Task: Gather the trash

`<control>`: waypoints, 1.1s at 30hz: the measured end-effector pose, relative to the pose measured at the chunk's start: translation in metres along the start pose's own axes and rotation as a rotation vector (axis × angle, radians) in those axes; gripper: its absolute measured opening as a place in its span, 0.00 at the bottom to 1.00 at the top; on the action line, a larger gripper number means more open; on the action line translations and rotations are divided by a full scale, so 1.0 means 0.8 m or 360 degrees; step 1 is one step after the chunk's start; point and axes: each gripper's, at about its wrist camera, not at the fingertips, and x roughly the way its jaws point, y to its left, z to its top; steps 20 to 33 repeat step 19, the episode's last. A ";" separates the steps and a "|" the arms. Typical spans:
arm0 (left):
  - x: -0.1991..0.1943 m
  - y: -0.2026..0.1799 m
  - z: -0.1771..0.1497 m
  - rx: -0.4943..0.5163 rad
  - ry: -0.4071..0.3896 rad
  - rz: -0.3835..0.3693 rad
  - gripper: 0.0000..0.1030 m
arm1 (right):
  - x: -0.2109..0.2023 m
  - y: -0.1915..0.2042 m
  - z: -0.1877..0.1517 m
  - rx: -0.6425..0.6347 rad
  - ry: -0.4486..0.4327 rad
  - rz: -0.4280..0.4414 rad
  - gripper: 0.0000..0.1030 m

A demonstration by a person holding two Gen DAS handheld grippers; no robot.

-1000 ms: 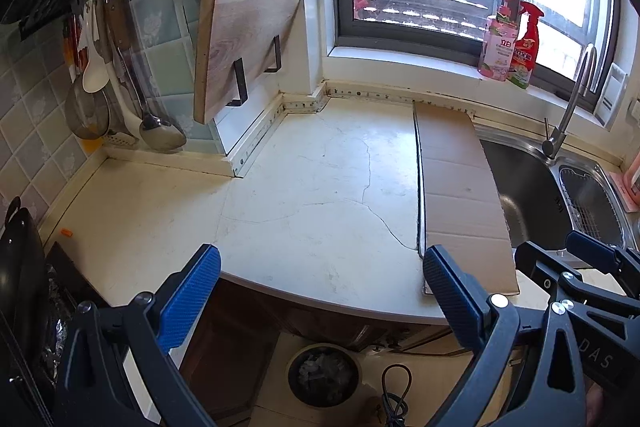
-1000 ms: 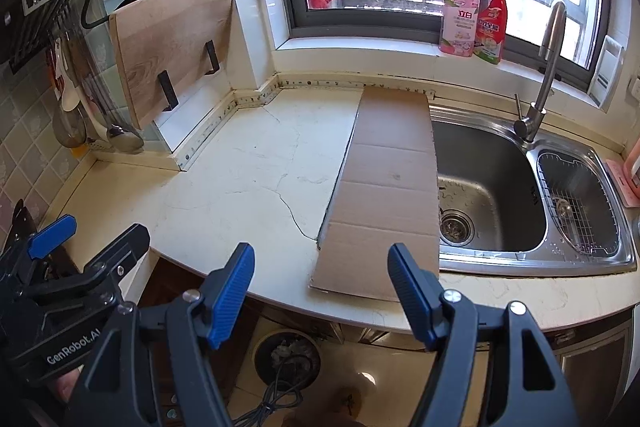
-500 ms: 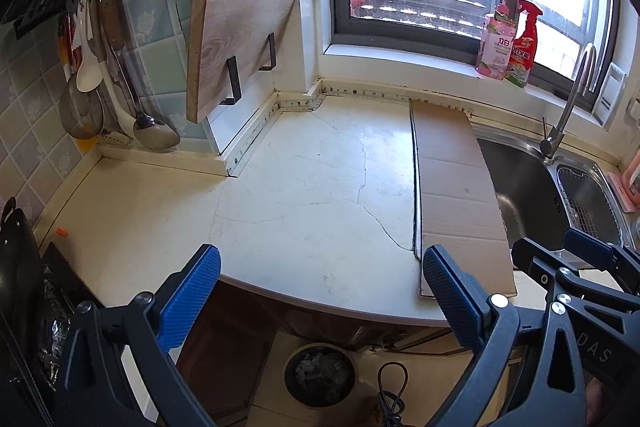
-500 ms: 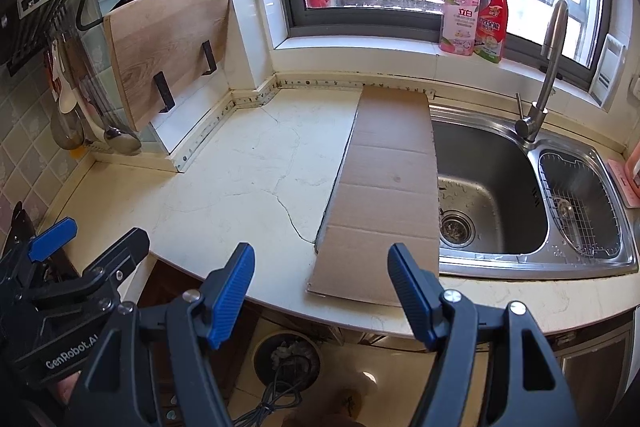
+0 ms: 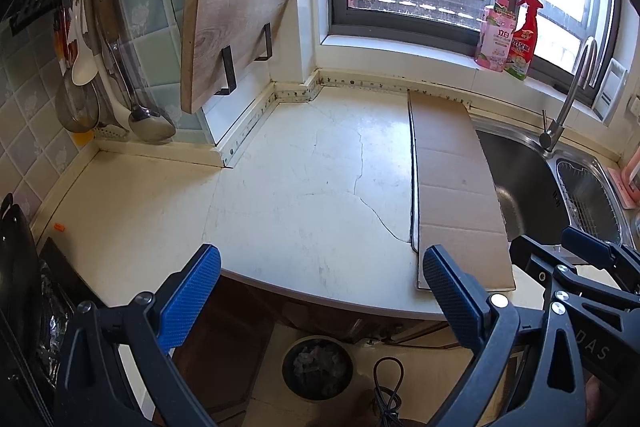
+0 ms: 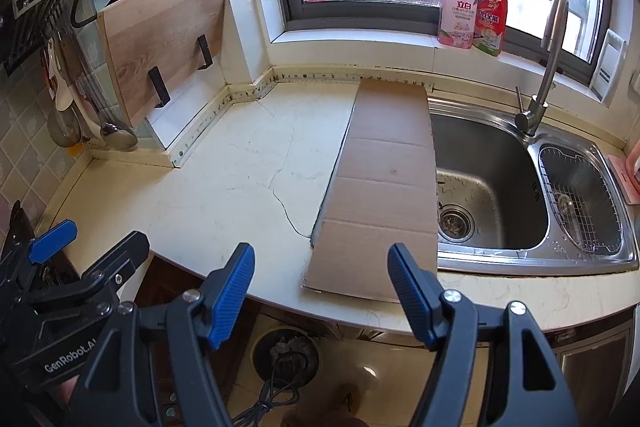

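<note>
Although both fisheye views take in most of the kitchen, the wok (image 5: 16,267) at the left edge of the left wrist view is cut off, and the small orange scrap (image 5: 59,227) on the countertop (image 5: 280,195) is too small to identify. On the floor below the counter edge stands a round trash bin (image 5: 318,367) holding crumpled grey material that cannot be made out. Beside it lies a dark cable (image 5: 387,379). The sink (image 6: 492,183) shows a drain strainer with dark debris, and its smaller basin holds a wire basket (image 6: 580,203). A flattened cardboard sheet (image 6: 384,187) lies on the countertop with its right edge overhanging the sink; its long axis runs from the window wall to the counter's front edge. The left gripper (image 5: 320,291) and right gripper (image 6: 320,287) hover near the front edge, jaws wide and empty, the right one just before the cardboard's near end.
</note>
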 end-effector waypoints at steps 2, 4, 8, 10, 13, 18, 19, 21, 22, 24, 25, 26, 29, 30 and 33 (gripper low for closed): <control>0.000 0.000 -0.002 -0.0003 0.0011 0.0002 0.97 | 0.001 0.000 -0.001 -0.0002 0.0010 0.0005 0.67; 0.000 0.000 -0.004 -0.0006 0.0022 0.0004 0.97 | 0.002 0.001 -0.002 -0.0004 0.0019 0.0007 0.67; 0.001 0.003 -0.007 -0.0016 0.0043 0.0008 0.97 | 0.004 0.003 -0.003 -0.0011 0.0033 0.0012 0.67; 0.001 0.005 -0.009 -0.0017 0.0050 0.0014 0.97 | 0.005 0.005 -0.005 -0.0013 0.0042 0.0015 0.67; 0.002 0.009 -0.012 -0.0023 0.0064 0.0020 0.97 | 0.007 0.008 -0.007 -0.0015 0.0055 0.0020 0.67; 0.002 0.015 -0.016 -0.0044 0.0079 0.0024 0.97 | 0.007 0.013 -0.010 -0.0025 0.0062 0.0032 0.67; 0.002 0.016 -0.017 -0.0044 0.0083 0.0027 0.97 | 0.008 0.013 -0.011 -0.0026 0.0067 0.0035 0.67; 0.002 0.016 -0.017 -0.0044 0.0083 0.0027 0.97 | 0.008 0.013 -0.011 -0.0026 0.0067 0.0035 0.67; 0.002 0.016 -0.017 -0.0044 0.0083 0.0027 0.97 | 0.008 0.013 -0.011 -0.0026 0.0067 0.0035 0.67; 0.002 0.016 -0.017 -0.0044 0.0083 0.0027 0.97 | 0.008 0.013 -0.011 -0.0026 0.0067 0.0035 0.67; 0.002 0.016 -0.017 -0.0044 0.0083 0.0027 0.97 | 0.008 0.013 -0.011 -0.0026 0.0067 0.0035 0.67; 0.002 0.016 -0.017 -0.0044 0.0083 0.0027 0.97 | 0.008 0.013 -0.011 -0.0026 0.0067 0.0035 0.67; 0.002 0.016 -0.017 -0.0044 0.0083 0.0027 0.97 | 0.008 0.013 -0.011 -0.0026 0.0067 0.0035 0.67; 0.002 0.016 -0.017 -0.0044 0.0083 0.0027 0.97 | 0.008 0.013 -0.011 -0.0026 0.0067 0.0035 0.67; 0.002 0.016 -0.017 -0.0044 0.0083 0.0027 0.97 | 0.008 0.013 -0.011 -0.0026 0.0067 0.0035 0.67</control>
